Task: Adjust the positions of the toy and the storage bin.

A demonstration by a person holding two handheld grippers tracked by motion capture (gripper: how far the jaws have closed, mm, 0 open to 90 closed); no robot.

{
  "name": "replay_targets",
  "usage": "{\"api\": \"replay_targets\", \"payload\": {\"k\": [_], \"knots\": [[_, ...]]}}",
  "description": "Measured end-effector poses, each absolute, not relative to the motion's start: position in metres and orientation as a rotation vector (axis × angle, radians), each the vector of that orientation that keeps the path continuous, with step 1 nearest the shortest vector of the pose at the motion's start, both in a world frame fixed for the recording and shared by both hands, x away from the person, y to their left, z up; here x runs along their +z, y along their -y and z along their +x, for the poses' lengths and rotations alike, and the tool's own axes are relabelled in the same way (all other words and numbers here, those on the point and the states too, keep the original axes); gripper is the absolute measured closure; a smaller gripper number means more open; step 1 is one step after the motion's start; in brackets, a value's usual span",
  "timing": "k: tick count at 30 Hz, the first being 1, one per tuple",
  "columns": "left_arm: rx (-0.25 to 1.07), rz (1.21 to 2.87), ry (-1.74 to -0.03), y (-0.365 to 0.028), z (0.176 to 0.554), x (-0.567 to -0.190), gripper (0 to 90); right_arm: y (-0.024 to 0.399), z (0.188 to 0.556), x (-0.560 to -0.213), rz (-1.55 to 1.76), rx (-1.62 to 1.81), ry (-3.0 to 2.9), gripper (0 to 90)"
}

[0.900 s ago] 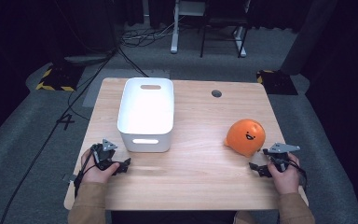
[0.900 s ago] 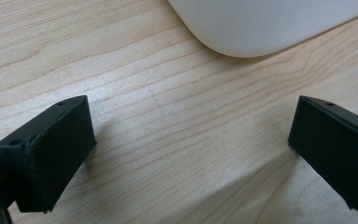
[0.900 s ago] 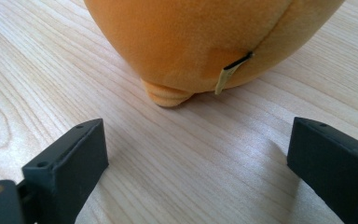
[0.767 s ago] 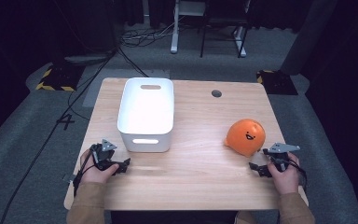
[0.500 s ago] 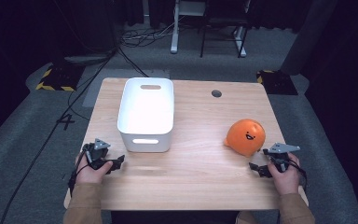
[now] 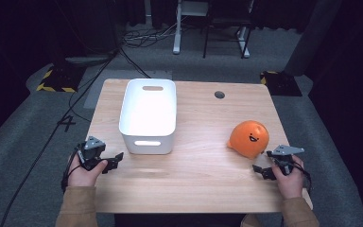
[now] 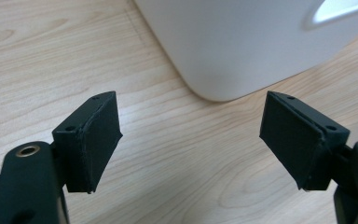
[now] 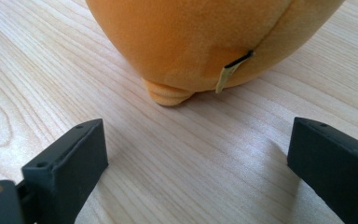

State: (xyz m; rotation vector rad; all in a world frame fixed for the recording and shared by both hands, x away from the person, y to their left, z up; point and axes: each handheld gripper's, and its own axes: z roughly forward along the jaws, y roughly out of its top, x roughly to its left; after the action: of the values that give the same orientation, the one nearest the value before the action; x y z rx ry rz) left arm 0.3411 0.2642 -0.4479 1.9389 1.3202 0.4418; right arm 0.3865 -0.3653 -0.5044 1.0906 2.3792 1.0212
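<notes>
The left tongs (image 6: 115, 158) are spread wide and hold nothing, low over the bench (image 6: 198, 184) just near-left of the white bin (image 6: 149, 113). The right tongs (image 6: 261, 171) are also spread and hold nothing, just near-right of the orange plush toy (image 6: 248, 137), which rests on the bench's right side.

White bin (image 6: 148, 116): rectangular, rounded corners, slot handles at both short ends, upright, open top, left-centre of bench (image 6: 203, 184). Orange plush toy (image 6: 249, 137): round, small black smiling face, small foot and cloth tag underneath, resting on bench right side, well apart from bin.
</notes>
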Motion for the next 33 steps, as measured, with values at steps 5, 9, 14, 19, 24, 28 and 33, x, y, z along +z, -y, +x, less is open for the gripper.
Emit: {"api": "replay_targets", "payload": {"k": [5, 9, 14, 19, 24, 28, 33], "knots": [[0.446, 1.908, -1.293, -0.259, 0.340, -0.434, 20.5, 0.365, 0.386, -0.504, 1.090, 1.021, -2.379, 5.0], [0.474, 1.883, -1.258, -0.255, 0.340, -0.422, 20.6, 0.365, 0.386, -0.504, 1.088, 1.020, -2.379, 5.0], [0.457, 1.804, -1.233, -0.256, 0.344, -0.414, 21.3, 0.366, 0.386, -0.504, 1.088, 1.022, -2.382, 5.0], [0.489, 1.726, -1.226, -0.260, 0.347, -0.403, 21.4, 0.366, 0.386, -0.505, 1.085, 1.024, -2.382, 5.0], [0.489, 1.660, -1.203, -0.260, 0.352, -0.396, 21.7, 0.366, 0.386, -0.505, 1.084, 1.024, -2.381, 5.0], [0.514, 1.626, -1.176, -0.258, 0.356, -0.391, 21.8, 0.366, 0.386, -0.505, 1.084, 1.023, -2.382, 5.0], [0.539, 1.590, -1.159, -0.255, 0.362, -0.389, 21.7, 0.366, 0.386, -0.505, 1.084, 1.023, -2.382, 5.0]]}}
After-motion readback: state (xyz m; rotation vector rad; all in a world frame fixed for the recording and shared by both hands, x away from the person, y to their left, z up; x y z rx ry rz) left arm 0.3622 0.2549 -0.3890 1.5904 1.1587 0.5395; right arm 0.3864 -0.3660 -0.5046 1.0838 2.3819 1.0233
